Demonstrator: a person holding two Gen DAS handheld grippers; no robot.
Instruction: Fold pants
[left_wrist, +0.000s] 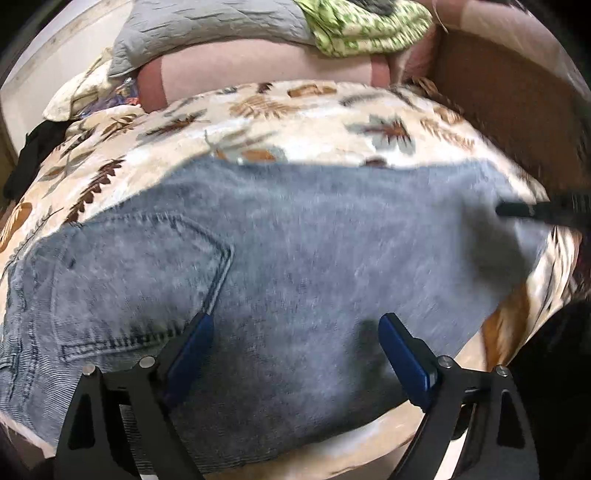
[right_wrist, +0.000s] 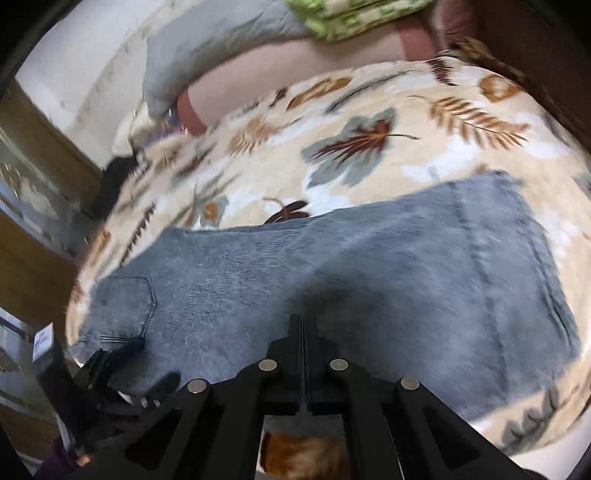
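Observation:
Blue-grey denim pants (left_wrist: 280, 251) lie folded flat on a leaf-print blanket (left_wrist: 295, 114), back pocket (left_wrist: 140, 266) to the left. My left gripper (left_wrist: 295, 325) is open and empty, its blue pads (left_wrist: 402, 354) just above the denim near its front edge. In the right wrist view the pants (right_wrist: 369, 273) lie across the blanket (right_wrist: 369, 147). My right gripper (right_wrist: 303, 325) is shut, fingers pressed together over the denim's near edge; whether cloth is pinched between them does not show. The right gripper's tip (left_wrist: 532, 210) shows in the left view at the pants' right end. The left gripper (right_wrist: 110, 369) shows at lower left.
A grey quilt (left_wrist: 207, 26) and green patterned cloth (left_wrist: 362, 29) lie at the back on a pink sheet (left_wrist: 266, 70). A brown headboard (left_wrist: 517, 96) stands at the right. A dark garment (left_wrist: 33, 155) lies at the blanket's left edge. Wooden furniture (right_wrist: 37, 258) stands left.

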